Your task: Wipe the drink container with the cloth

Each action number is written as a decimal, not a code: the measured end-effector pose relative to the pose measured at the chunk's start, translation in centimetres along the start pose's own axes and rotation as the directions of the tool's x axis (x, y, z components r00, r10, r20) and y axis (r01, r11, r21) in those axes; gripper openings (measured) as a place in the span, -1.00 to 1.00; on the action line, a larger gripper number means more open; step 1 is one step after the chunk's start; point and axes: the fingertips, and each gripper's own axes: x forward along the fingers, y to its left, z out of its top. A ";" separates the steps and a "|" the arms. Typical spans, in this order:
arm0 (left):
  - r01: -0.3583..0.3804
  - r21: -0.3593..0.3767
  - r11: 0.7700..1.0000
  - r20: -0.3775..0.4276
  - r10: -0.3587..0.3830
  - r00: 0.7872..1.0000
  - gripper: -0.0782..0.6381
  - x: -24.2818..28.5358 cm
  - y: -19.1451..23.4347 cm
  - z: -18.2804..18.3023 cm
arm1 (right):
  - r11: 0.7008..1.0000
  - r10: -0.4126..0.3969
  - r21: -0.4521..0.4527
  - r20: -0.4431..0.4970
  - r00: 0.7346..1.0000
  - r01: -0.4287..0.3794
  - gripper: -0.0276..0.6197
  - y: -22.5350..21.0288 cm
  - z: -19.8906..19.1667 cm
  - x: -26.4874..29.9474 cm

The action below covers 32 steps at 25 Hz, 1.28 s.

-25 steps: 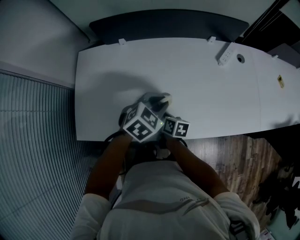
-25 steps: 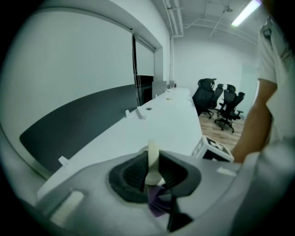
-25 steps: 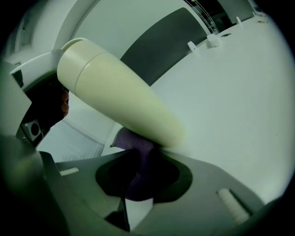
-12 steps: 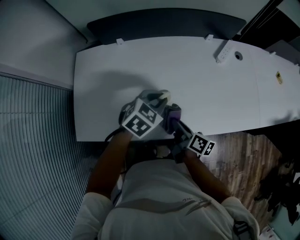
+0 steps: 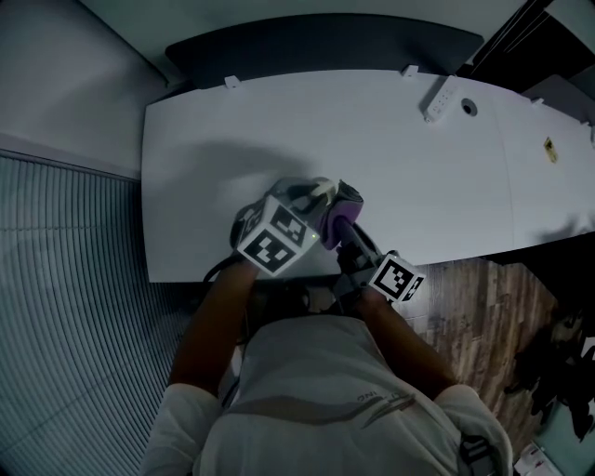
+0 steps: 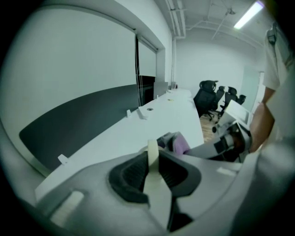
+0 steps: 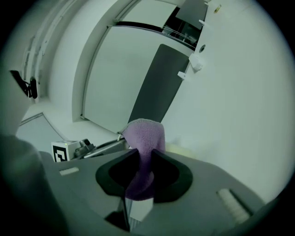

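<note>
Right tool (image 7: 140, 160) pinches fuzzy purple cloth (image 5: 340, 214); pale cream drink container (image 5: 321, 191), clamped in left tool (image 6: 152, 159), sits just beside at 11 o'clock in head view.

Long white desk (image 5: 418, 186) fills the middle of the head view and runs off toward 3 o'clock. Behind it at 12 there's a dark grey partition panel (image 5: 316, 48), with little white clips (image 5: 230, 82) along the desk's back edge. White power strip (image 5: 441, 98) sits at about 1 o'clock, with a round cable hole (image 5: 469, 108) just beside it. Floor is dark wood planks (image 5: 474, 307) at 4 o'clock, and a ribbed grey surface (image 5: 74, 316) covers 7 to 9. Plain pale wall (image 5: 65, 56) at 10. The left gripper view shows black office chairs (image 6: 206, 94) down the far end at 2 o'clock, and a lit ceiling strip light (image 6: 249, 14) at 1.
</note>
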 end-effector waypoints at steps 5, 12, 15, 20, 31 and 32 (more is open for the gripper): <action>-0.001 -0.012 1.000 0.008 0.001 1.000 -0.60 0.1 0.1 0.1 | 0.994 -0.099 -0.061 -0.077 0.992 0.095 -0.63 -2.9 -1.1 1.4; 0.001 -0.018 1.000 0.011 -0.001 1.000 -0.60 0.0 0.1 0.1 | 0.962 -0.273 -0.073 -0.151 0.950 0.265 -0.63 -8.6 -2.3 2.5; 0.000 -0.023 1.000 0.010 0.000 1.000 -0.60 0.0 0.0 0.1 | 0.947 -0.319 -0.102 -0.182 0.930 0.305 -0.63 -10.2 -2.9 2.8; -0.001 -0.030 1.000 0.012 0.001 1.000 -0.60 0.1 0.0 0.2 | 0.943 -0.327 -0.129 -0.200 0.924 0.307 -0.63 -11.2 -3.1 3.0; -0.016 -0.044 0.999 0.024 0.018 1.000 -0.60 -0.1 0.2 0.1 | 0.955 -0.199 -0.241 -0.082 0.977 0.174 -0.63 -5.2 4.8 1.0; -0.017 -0.046 0.999 0.024 0.018 1.000 -0.60 -0.1 0.2 0.1 | 0.961 -0.172 -0.229 -0.069 0.983 0.152 -0.63 -4.7 5.8 1.1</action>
